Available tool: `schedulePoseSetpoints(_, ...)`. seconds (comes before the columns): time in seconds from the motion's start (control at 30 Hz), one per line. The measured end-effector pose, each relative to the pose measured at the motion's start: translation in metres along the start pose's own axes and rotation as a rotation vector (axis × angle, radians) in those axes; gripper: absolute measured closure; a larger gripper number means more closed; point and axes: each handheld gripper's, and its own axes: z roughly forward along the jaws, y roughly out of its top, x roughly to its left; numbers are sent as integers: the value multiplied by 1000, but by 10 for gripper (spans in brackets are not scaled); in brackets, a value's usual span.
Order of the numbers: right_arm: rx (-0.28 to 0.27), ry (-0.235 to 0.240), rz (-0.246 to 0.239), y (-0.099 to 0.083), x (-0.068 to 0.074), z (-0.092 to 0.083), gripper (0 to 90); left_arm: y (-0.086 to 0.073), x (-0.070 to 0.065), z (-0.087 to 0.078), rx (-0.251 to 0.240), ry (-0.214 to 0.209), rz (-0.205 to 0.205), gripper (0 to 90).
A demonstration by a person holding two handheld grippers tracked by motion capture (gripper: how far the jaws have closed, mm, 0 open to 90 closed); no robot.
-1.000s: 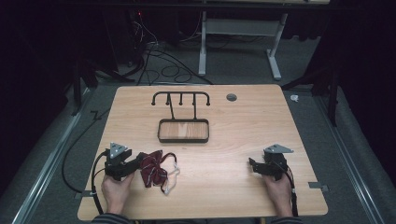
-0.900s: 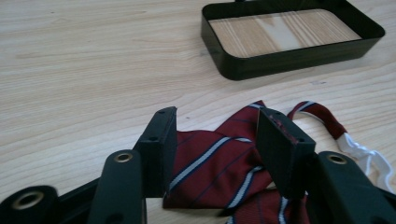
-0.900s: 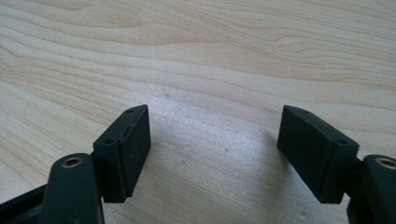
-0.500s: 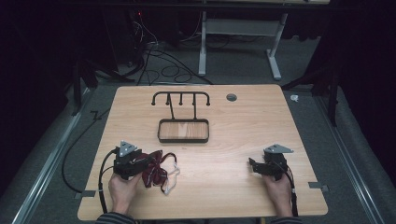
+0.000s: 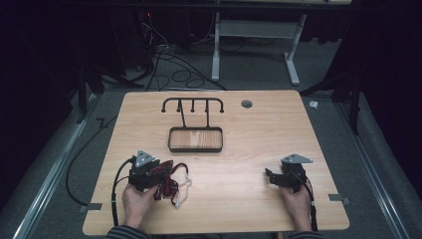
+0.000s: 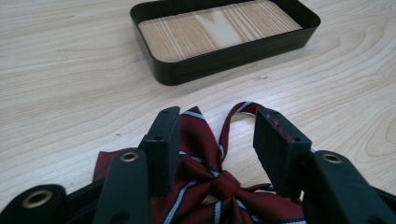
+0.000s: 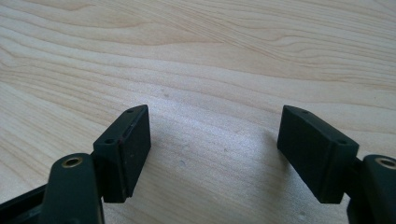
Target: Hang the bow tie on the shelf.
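A dark red bow tie (image 5: 171, 185) with blue and white stripes and a white strap lies on the wooden table at the front left. My left gripper (image 5: 163, 173) sits over its left part. In the left gripper view the bow tie (image 6: 205, 175) lies between and under the jaws of the left gripper (image 6: 217, 126). The jaws have just been closing a little, but their pads stand apart from the cloth, so it is open. At the front right, my right gripper (image 5: 269, 175) rests low over bare wood. The right gripper (image 7: 215, 128) is open with nothing between its jaws.
A black tray (image 5: 195, 149) with a wooden floor stands mid-table, seen ahead as the tray (image 6: 233, 58) in the left gripper view. A black rack with hooks (image 5: 193, 102) rises behind it. A round hole (image 5: 246, 103) is at the back right.
My left gripper has slid to the right, onto the bow tie, and now covers its left part. The right gripper has stayed where it was.
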Motion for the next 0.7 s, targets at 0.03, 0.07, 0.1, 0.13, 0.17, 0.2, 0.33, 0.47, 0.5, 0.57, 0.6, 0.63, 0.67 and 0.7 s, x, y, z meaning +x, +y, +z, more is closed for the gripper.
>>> schedulePoseSetpoints(0.03, 0, 0, 0, 0, 0, 0, 269, 0, -1, 1, 2, -3, 1, 517)
schedulePoseSetpoints(0.07, 0, 0, 0, 0, 0, 0, 269, 0, -1, 1, 2, -3, 1, 517)
schedulePoseSetpoints(0.1, 0, 0, 0, 0, 0, 0, 269, 1, -2, 3, 4, -11, 3, 518)
schedulePoseSetpoints(0.13, 0, 0, 0, 0, 0, 0, 269, 1, -2, 3, 4, -11, 3, 518)
schedulePoseSetpoints(0.17, 0, 0, 0, 0, 0, 0, 269, 1, -5, 6, 10, -13, 10, 518)
schedulePoseSetpoints(0.2, 0, 0, 3, 0, 0, 0, 269, 2, -6, 7, 12, -16, 14, 519)
schedulePoseSetpoints(0.33, 0, 0, 3, 0, 0, 0, 269, 4, -10, 10, 17, -22, 29, 520)
schedulePoseSetpoints(0.47, 0, 0, 1, 0, 0, 0, 269, 7, -13, 14, 19, -35, 36, 520)
schedulePoseSetpoints(0.5, -1, 0, 1, 0, 0, 0, 269, 9, -15, 16, 24, -42, 40, 520)
schedulePoseSetpoints(0.57, 0, 1, 3, 0, 0, 0, 270, 10, -16, 17, 26, -44, 44, 520)
schedulePoseSetpoints(0.6, 0, 1, 3, 0, 0, 0, 270, 13, -19, 19, 29, -48, 53, 520)
schedulePoseSetpoints(0.63, 0, 0, 3, 0, 0, 0, 270, 14, -20, 20, 27, -53, 54, 519)
schedulePoseSetpoints(0.67, 0, 0, 4, 0, 0, 0, 270, 15, -20, 21, 27, -60, 54, 520)
schedulePoseSetpoints(0.7, -1, 0, 2, 0, 0, 0, 270, 16, -21, 22, 29, -68, 54, 519)
